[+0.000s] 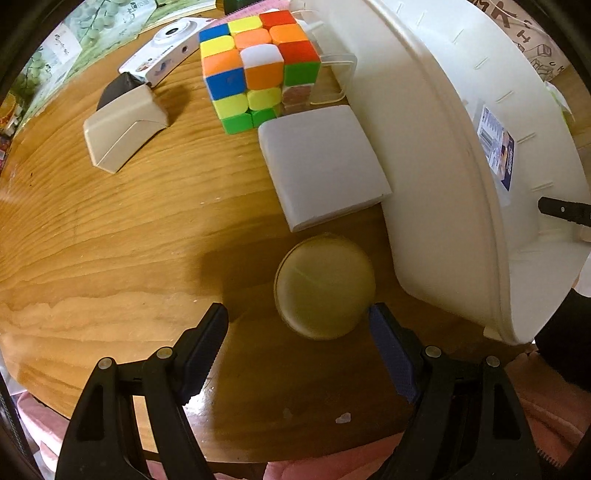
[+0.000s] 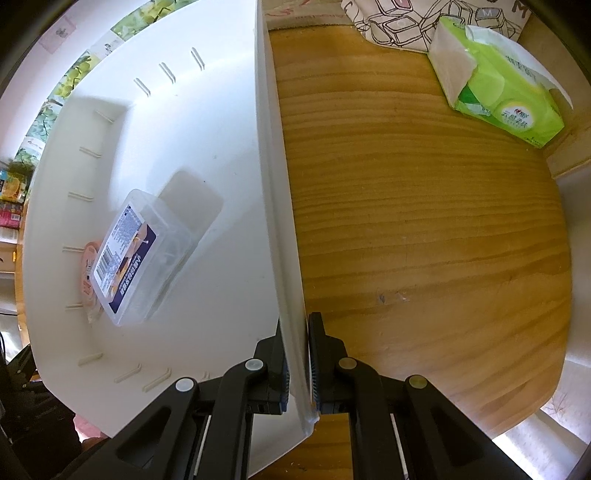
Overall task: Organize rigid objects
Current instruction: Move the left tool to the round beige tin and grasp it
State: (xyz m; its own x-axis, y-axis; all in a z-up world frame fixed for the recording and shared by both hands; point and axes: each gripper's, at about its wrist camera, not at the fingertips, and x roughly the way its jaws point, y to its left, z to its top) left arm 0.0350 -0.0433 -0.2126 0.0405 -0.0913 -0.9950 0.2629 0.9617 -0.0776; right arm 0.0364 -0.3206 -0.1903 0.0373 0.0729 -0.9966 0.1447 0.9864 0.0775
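Observation:
My left gripper [image 1: 297, 317] is open on the wooden table, its jaws either side of a round cream tin [image 1: 323, 286] that lies flat just ahead. Beyond the tin lie a white flat box [image 1: 323, 166], a colourful puzzle cube [image 1: 258, 66], a beige box [image 1: 123, 127] and a white camera [image 1: 168, 50]. A large white plastic bin [image 1: 461, 147] stands at the right. My right gripper [image 2: 297, 354] is shut on the bin's wall [image 2: 284, 258]. Inside the bin lie a clear plastic case [image 2: 142, 254] with a label and a pink round item [image 2: 88, 280] under it.
A clear container [image 1: 336, 77] stands behind the cube by the bin. A green tissue pack [image 2: 498, 81] and a patterned bag [image 2: 399, 22] lie on the table [image 2: 424, 221] to the right of the bin. The table's near edge runs just under my left gripper.

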